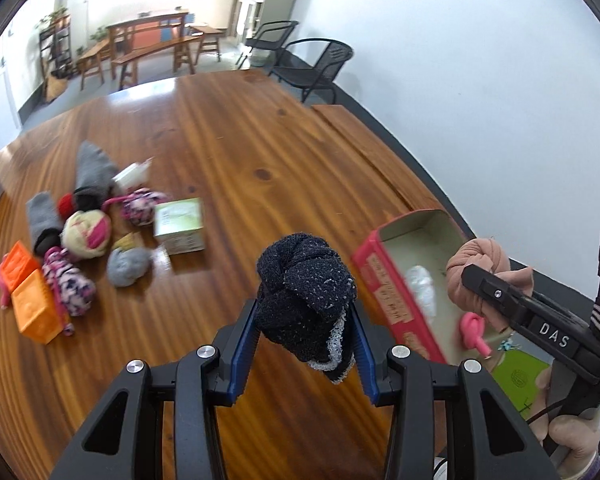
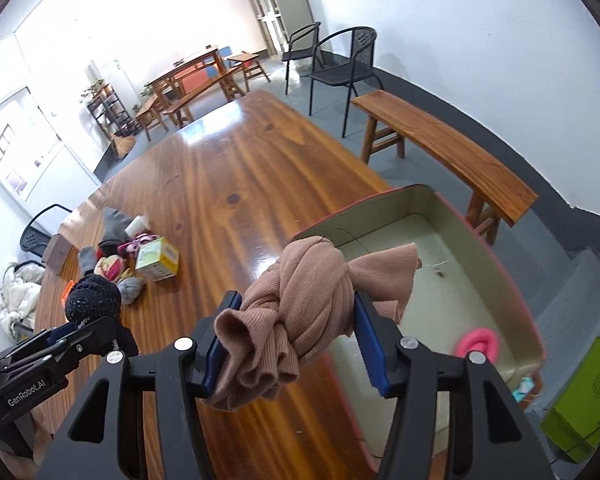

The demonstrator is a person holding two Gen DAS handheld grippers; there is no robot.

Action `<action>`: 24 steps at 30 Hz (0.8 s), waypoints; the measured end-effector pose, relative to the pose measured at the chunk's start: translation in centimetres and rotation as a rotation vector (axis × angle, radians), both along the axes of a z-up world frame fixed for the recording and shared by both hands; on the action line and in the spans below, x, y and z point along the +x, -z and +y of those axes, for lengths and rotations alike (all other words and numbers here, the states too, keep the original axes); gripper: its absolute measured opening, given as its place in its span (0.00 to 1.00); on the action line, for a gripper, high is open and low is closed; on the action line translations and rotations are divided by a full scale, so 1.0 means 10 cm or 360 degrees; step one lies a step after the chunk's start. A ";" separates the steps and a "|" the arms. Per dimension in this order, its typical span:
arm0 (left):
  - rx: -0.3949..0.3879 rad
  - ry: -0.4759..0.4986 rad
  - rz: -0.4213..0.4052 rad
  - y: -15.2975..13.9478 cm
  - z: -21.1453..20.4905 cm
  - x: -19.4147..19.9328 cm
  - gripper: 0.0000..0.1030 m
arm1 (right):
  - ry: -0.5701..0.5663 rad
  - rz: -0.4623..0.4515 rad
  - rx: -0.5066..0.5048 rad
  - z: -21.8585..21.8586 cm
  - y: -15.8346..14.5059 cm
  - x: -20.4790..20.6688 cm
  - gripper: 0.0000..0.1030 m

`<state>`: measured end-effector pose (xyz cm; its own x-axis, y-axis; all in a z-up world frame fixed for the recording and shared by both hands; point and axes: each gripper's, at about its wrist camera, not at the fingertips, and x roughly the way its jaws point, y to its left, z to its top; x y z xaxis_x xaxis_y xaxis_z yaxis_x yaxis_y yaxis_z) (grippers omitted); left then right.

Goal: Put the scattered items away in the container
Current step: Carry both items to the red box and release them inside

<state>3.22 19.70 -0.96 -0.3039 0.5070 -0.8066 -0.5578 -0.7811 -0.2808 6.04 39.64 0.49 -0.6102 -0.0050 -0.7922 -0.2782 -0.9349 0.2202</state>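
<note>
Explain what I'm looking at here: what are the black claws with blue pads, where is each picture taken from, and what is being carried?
No robot here: a person holds a two-finger gripper in each hand, each with a fisheye camera looking along its fingers. In the left wrist view, the left gripper is clamped on a dark knotted sock. In the right wrist view, the right gripper is clamped on a knotted tan sock. Each gripper also shows at the edge of the other's picture. On the wooden table lies a pile of rolled socks, orange blocks and a small green carton. The red tin, the container, already holds a pink knotted item. Both socks seem headed there.
</note>
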 end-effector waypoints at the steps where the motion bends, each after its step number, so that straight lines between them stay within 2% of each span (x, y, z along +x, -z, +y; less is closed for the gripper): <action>1: 0.0007 0.0033 0.0007 -0.02 0.12 0.04 0.44 | 0.0015 0.0002 0.0007 0.07 -0.01 0.05 0.58; 11: 0.0045 0.0274 0.0069 -0.18 0.98 0.28 0.44 | 0.0160 -0.0017 0.0060 0.66 0.03 0.42 0.58; 19: 0.0042 0.0428 0.0072 -0.17 1.55 0.39 0.45 | 0.0248 -0.0027 0.0059 0.90 0.04 0.63 0.58; 21: 0.0029 0.0453 0.0039 -0.13 1.66 0.38 0.50 | 0.0255 -0.0033 0.0056 0.93 0.03 0.65 0.61; 23: 0.0019 0.0454 -0.0001 -0.09 1.74 0.36 0.71 | 0.0283 -0.0052 0.0033 0.97 0.06 0.67 0.62; 24: 0.0030 0.0434 -0.0004 -0.09 1.74 0.34 0.73 | 0.0292 -0.0056 0.0020 0.99 0.07 0.67 0.64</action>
